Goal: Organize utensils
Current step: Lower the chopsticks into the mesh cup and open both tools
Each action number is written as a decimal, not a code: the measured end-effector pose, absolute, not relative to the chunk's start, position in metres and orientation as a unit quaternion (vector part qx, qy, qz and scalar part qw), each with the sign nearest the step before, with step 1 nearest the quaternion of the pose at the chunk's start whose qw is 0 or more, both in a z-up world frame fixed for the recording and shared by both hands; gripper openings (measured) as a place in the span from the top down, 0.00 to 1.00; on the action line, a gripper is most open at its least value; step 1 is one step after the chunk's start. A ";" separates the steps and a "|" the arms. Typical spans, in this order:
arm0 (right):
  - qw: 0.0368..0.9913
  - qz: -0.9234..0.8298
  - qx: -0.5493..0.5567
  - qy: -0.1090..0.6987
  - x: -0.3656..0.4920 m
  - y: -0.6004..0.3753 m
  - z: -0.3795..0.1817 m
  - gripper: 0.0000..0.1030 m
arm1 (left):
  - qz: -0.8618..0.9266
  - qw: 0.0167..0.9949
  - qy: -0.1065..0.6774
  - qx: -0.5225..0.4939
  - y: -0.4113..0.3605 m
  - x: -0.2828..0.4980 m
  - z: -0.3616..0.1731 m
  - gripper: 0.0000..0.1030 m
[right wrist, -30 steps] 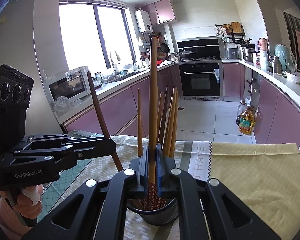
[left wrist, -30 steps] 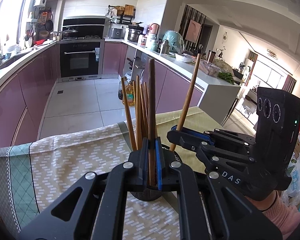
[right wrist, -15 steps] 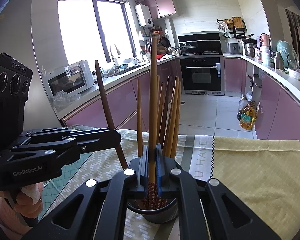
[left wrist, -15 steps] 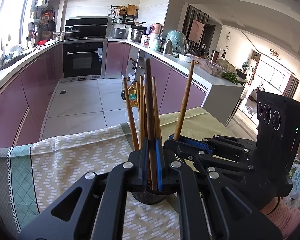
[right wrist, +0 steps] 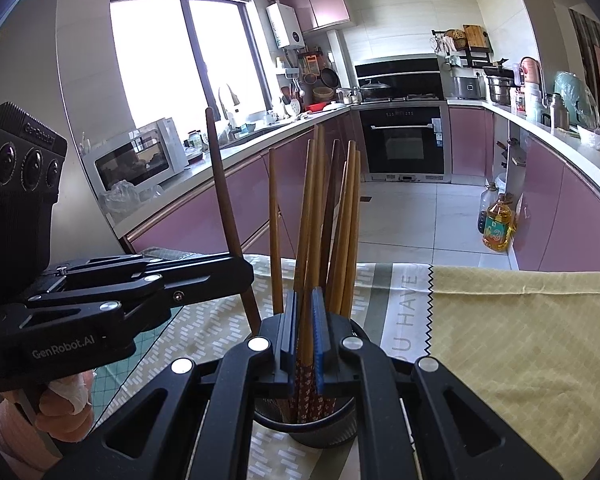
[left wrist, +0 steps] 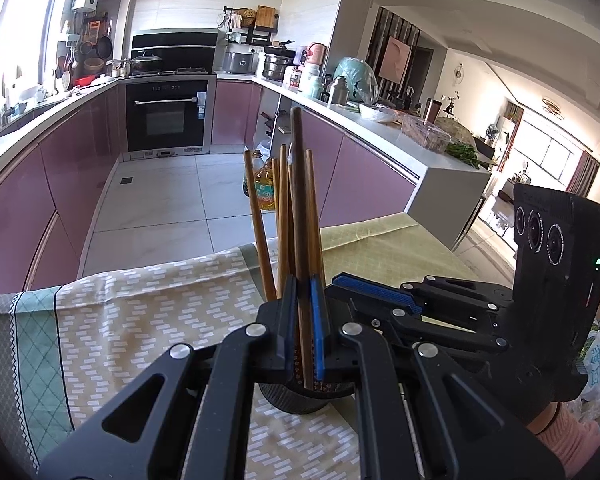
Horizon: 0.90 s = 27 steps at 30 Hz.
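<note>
A black mesh utensil cup (left wrist: 296,398) (right wrist: 324,426) stands on the patterned tablecloth and holds several wooden chopsticks (right wrist: 350,224) upright. My left gripper (left wrist: 303,328) is shut on a dark brown chopstick (left wrist: 299,200) whose lower end reaches down into the cup. My right gripper (right wrist: 303,338) is shut on a light wooden chopstick (right wrist: 314,216) with a patterned lower end inside the cup. The left gripper also shows in the right wrist view (right wrist: 246,276), and the right gripper in the left wrist view (left wrist: 342,284).
The cup sits on a beige patterned cloth (left wrist: 160,312) beside a yellow-green cloth (right wrist: 520,332). Beyond the table edge are the tiled floor, an oil bottle (right wrist: 498,228), purple cabinets and an oven (right wrist: 402,140).
The light chopstick in my right gripper has come lower and upright into the cup among the others. My left gripper has lowered its dark chopstick further into the cup.
</note>
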State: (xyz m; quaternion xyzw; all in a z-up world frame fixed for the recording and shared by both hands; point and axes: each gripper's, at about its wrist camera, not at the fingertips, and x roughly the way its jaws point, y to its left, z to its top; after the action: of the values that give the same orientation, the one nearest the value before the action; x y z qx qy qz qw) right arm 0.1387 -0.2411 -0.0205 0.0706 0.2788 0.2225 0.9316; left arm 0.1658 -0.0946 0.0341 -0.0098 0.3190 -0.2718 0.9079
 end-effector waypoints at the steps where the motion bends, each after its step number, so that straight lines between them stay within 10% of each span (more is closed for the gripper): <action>1: 0.931 0.223 0.071 0.279 0.139 -0.241 -0.021 0.94 | -0.272 0.908 0.319 -0.009 -0.095 0.167 0.033 0.93; 27: 0.932 0.216 0.080 0.281 0.134 -0.243 -0.026 0.81 | -0.270 0.903 0.335 -0.014 -0.090 0.180 0.011 0.86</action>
State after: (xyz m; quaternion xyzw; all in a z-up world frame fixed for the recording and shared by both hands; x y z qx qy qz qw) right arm 0.1337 -0.2433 -0.0264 0.0800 0.2811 0.2161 0.9316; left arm 0.1800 -0.0901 0.0107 -0.0143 0.3350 -0.2695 0.9027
